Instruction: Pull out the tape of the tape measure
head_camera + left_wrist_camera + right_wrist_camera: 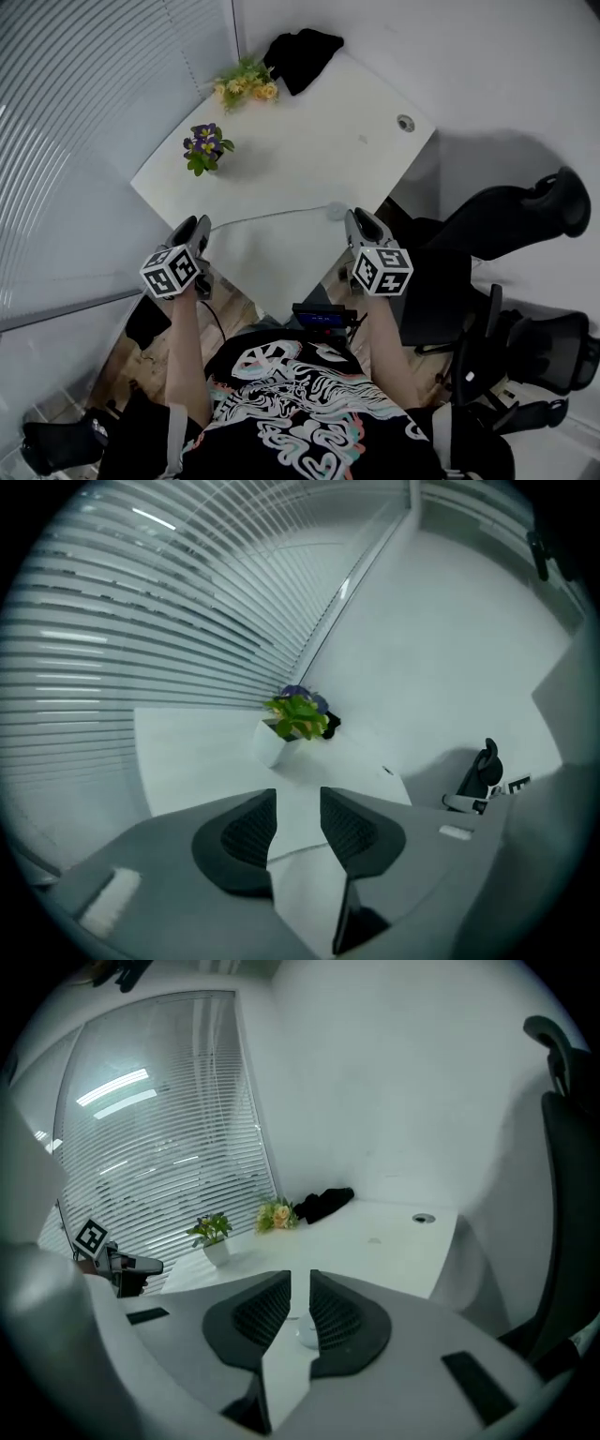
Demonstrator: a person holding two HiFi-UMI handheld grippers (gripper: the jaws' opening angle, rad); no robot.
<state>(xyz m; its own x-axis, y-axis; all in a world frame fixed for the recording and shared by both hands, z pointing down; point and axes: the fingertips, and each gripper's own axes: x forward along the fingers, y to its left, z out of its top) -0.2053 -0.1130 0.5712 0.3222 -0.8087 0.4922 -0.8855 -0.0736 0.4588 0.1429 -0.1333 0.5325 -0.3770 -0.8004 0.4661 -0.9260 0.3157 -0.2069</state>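
Note:
A small round white tape measure (337, 211) lies near the front edge of the white table (309, 155). In the right gripper view the tape measure (307, 1335) shows through the gap between the jaws, on the tabletop beyond them. A thin pale line (272, 217) runs left from it; I cannot tell whether it is tape or a seam. My right gripper (361, 217) (300, 1277) hovers just above it, jaws a narrow gap apart with nothing between the pads. My left gripper (199, 225) (298, 794) hangs over the table's left front, open and empty.
A potted plant with purple flowers (206, 148) (295, 719) and a yellow flower bunch (246, 86) stand at the far left of the table. A black cloth (302, 56) lies in the far corner. Window blinds (84, 112) run along the left; black office chairs (506, 220) stand right.

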